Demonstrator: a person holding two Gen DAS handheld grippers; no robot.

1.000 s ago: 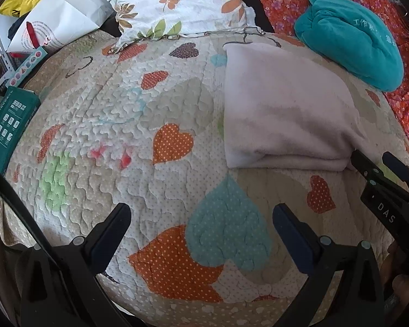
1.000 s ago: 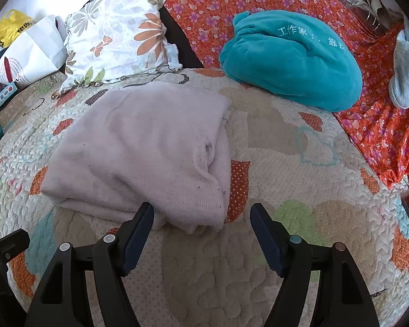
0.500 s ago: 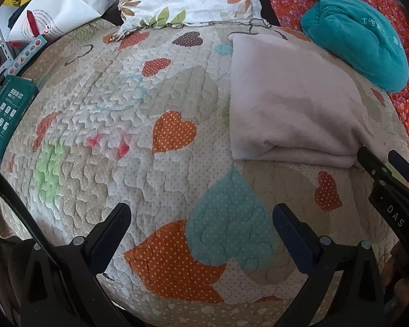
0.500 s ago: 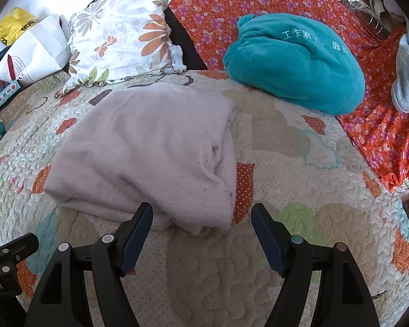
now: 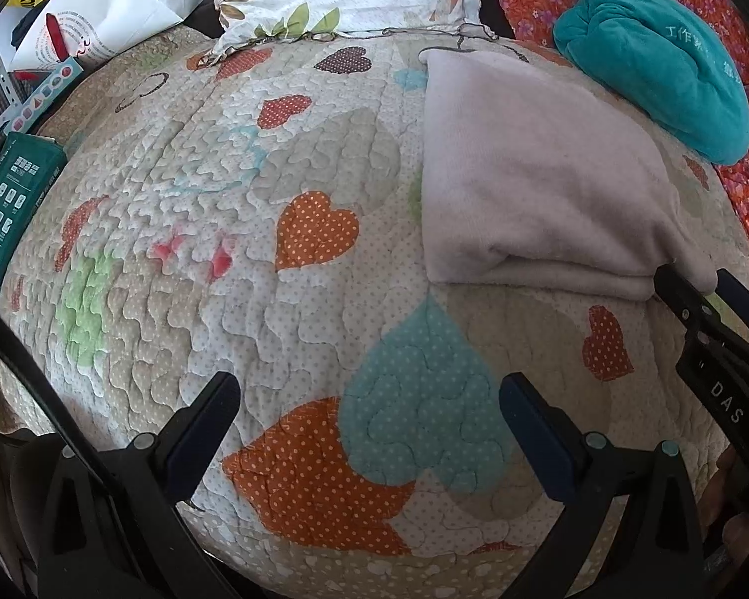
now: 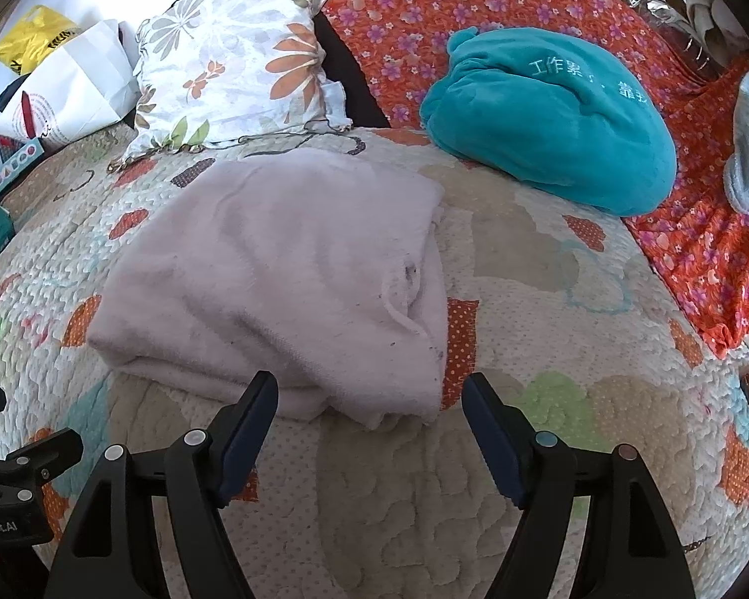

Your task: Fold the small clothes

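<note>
A pale pink garment (image 6: 284, 279) lies folded into a thick rectangle on the heart-patterned quilt (image 6: 499, 509); it also shows in the left wrist view (image 5: 539, 189) at the right. My right gripper (image 6: 369, 399) is open and empty, its tips just in front of the garment's near right corner. It appears in the left wrist view (image 5: 709, 294) at the garment's near edge. My left gripper (image 5: 369, 399) is open and empty over bare quilt (image 5: 175, 229), left of the garment and apart from it.
A teal plush bundle (image 6: 549, 125) lies behind the garment on an orange floral cloth (image 6: 699, 259). A floral pillow (image 6: 234, 60) and a white paper bag (image 6: 70, 95) stand at the back left. A green box (image 5: 10, 204) sits off the left edge.
Both grippers have moved slightly forward toward the garment, which looks a little nearer. Both stay open; the garment has not moved.
</note>
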